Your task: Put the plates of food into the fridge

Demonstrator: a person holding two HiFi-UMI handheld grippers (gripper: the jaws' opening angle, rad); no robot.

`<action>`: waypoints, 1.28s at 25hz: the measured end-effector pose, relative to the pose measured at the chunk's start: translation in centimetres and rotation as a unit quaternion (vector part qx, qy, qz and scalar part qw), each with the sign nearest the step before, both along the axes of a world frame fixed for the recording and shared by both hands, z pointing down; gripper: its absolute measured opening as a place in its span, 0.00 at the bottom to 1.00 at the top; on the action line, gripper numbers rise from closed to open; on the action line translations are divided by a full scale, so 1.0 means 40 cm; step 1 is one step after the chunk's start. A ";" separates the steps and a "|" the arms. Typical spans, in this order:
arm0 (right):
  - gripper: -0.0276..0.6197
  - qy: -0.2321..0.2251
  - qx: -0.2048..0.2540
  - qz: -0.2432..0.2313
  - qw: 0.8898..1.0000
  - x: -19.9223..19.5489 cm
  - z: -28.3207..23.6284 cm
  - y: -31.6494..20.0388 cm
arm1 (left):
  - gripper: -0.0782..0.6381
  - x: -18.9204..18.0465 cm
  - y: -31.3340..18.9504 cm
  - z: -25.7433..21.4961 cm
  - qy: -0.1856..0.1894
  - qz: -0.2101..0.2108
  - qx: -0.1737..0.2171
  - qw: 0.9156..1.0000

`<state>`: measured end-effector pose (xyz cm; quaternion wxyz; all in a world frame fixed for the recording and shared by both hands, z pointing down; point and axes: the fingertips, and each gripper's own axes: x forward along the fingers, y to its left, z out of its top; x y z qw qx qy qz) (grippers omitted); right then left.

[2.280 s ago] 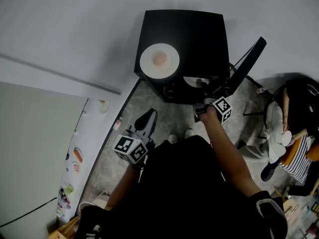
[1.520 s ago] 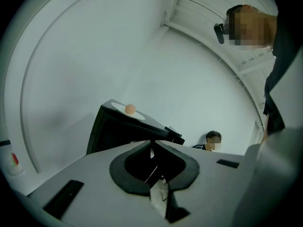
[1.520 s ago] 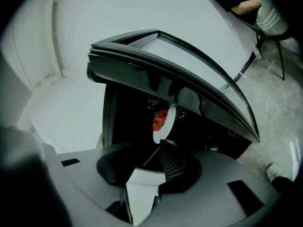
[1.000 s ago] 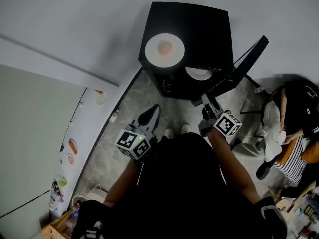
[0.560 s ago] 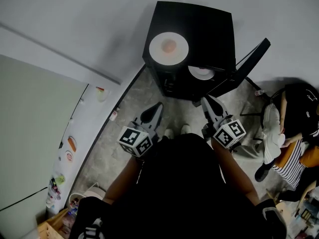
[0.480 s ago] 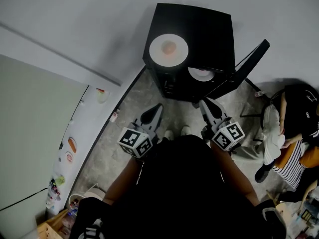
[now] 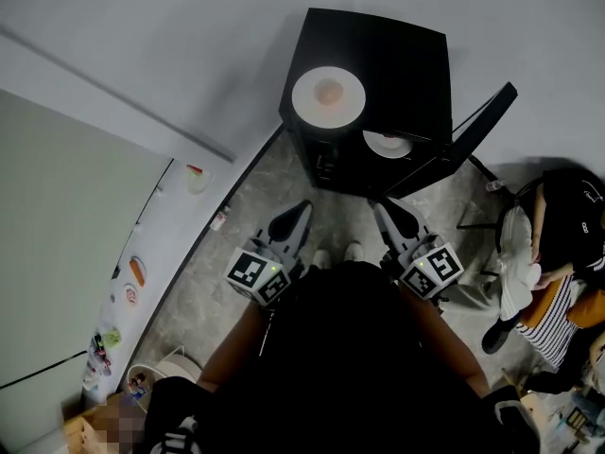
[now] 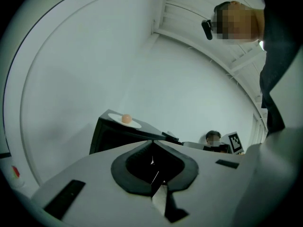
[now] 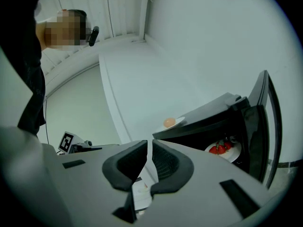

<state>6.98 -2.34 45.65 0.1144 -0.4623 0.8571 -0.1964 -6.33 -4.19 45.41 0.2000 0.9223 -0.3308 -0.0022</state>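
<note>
A black mini fridge [image 7: 388, 55] stands ahead with its door [image 7: 477, 126] swung open to the right. A white plate with a round peach-coloured food [image 7: 328, 95] sits on the fridge top; both gripper views also catch this plate [image 8: 124, 121] [image 9: 171, 123]. A second white plate with strawberries [image 7: 388, 144] rests on a shelf inside, and the right gripper view shows that strawberry plate [image 9: 223, 150]. My left gripper [image 7: 301, 210] [image 8: 152, 161] hangs shut and empty in front of the fridge. My right gripper [image 7: 378, 204] [image 9: 149, 148] is level beside it, its jaws together but for a thin slit, holding nothing.
A person [image 7: 558, 253] in a striped top sits at the right, close to the open door. A pale wall with a green panel [image 7: 66, 253] runs along the left, with small items and a bucket [image 7: 142, 381] at its foot. Grey tiled floor [image 7: 246, 206] lies between me and the fridge.
My right gripper has drawn back from the fridge shelf toward my body, risen and rolled; the strawberry plate stays inside. The left gripper has hardly moved.
</note>
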 end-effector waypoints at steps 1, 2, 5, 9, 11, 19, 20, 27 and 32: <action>0.12 -0.003 -0.002 -0.006 1.000 -0.008 0.000 -0.002 | 0.14 -0.004 0.000 -0.001 0.001 -0.005 -0.002 1.000; 0.12 -0.005 -0.005 -0.011 1.000 -0.017 0.000 -0.004 | 0.14 -0.009 0.000 0.000 -0.005 -0.008 -0.002 1.000; 0.12 -0.009 -0.007 -0.024 1.000 -0.048 -0.002 -0.019 | 0.14 -0.032 0.003 0.016 -0.020 -0.014 -0.007 1.000; 0.12 -0.012 -0.005 -0.040 0.999 -0.097 -0.016 -0.062 | 0.14 -0.072 0.001 0.036 -0.019 -0.025 -0.014 0.999; 0.12 -0.028 -0.015 -0.045 0.999 -0.113 -0.019 -0.094 | 0.14 -0.089 0.000 0.043 -0.020 -0.032 -0.018 0.999; 0.16 -0.112 -0.053 -0.048 0.991 -0.173 -0.034 -0.223 | 0.14 -0.151 -0.019 0.061 -0.028 -0.055 -0.029 0.998; 0.17 -0.122 -0.061 -0.045 0.990 -0.175 -0.029 -0.238 | 0.14 -0.158 -0.024 0.064 -0.029 -0.058 -0.030 0.997; 0.21 -0.176 -0.111 -0.020 0.978 -0.174 0.018 -0.334 | 0.14 -0.186 -0.072 0.079 -0.044 -0.064 -0.032 0.996; 0.22 -0.223 -0.152 0.004 0.963 -0.164 0.059 -0.389 | 0.14 -0.192 -0.104 0.088 -0.053 -0.063 -0.034 0.996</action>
